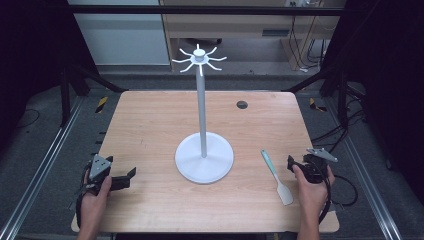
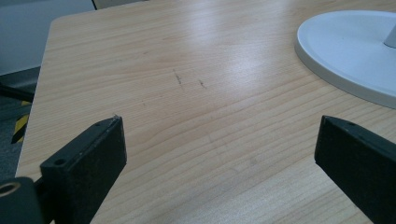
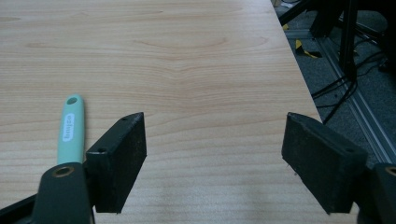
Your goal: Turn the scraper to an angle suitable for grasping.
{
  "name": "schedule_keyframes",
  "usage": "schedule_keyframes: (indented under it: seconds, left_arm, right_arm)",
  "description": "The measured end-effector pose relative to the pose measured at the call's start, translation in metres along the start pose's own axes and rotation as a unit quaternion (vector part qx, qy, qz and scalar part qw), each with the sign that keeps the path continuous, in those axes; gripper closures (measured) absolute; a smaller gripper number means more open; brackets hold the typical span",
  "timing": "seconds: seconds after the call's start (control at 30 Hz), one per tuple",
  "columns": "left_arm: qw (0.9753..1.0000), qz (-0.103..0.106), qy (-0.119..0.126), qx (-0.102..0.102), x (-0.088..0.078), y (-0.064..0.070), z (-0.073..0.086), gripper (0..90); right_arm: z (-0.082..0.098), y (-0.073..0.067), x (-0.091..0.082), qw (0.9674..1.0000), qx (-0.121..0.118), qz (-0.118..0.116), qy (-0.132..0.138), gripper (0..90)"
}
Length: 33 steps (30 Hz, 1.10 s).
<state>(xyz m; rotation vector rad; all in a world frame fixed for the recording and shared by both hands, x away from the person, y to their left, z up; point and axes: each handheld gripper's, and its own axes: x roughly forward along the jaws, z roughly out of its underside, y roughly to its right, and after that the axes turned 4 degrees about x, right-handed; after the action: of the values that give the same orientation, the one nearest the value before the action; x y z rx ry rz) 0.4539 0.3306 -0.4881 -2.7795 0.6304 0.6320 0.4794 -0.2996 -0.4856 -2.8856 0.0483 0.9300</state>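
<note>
A white stand (image 1: pixel 202 112) with a round base (image 1: pixel 204 159) and several curved hooks on top rises from the middle of the wooden table (image 1: pixel 150 120). To its right lies a spatula (image 1: pixel 276 176) with a mint-green handle and a white blade. My right gripper (image 1: pixel 292 163) rests just right of the spatula, open, nothing between its jaws; in the right gripper view the spatula's handle (image 3: pixel 72 129) lies left of my right gripper (image 3: pixel 215 158). My left gripper (image 1: pixel 131 176) sits at the table's front left, open and empty. In the left gripper view my left gripper (image 2: pixel 219 163) faces bare wood, with the base (image 2: pixel 345 51) at the right.
A dark round cable hole (image 1: pixel 242 104) sits in the table's far right part. Metal rails and cables run on the floor along both sides of the table. A cabinet and a bench stand behind the far edge.
</note>
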Motion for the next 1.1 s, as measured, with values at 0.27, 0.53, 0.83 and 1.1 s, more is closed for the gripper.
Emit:
schedule_keyframes:
  seconds: [0.27, 0.53, 0.83, 1.1]
  left_arm:
    - [1.0, -0.001, 0.003, 0.001, -0.001, 0.0, 0.0, 1.9]
    - [0.9999, -0.014, 0.001, -0.001, -0.004, -0.004, 0.002, 1.9]
    - [0.9997, -0.023, 0.004, -0.008, -0.006, -0.006, 0.002, 2.5]
    - [0.9998, -0.019, 0.007, -0.009, -0.005, -0.006, 0.003, 2.6]
  right_arm:
    - [-0.003, -0.011, -0.003, 0.9999, -0.013, -0.01, -0.002, 34.8]
    - [-0.021, -0.034, -0.005, 0.9985, -0.052, -0.017, 0.006, 67.6]
    - [-0.034, -0.05, 0.011, 0.9916, -0.105, -0.047, -0.06, 83.9]
    - [-0.033, -0.062, 0.024, 0.9828, -0.131, -0.071, -0.11, 88.1]
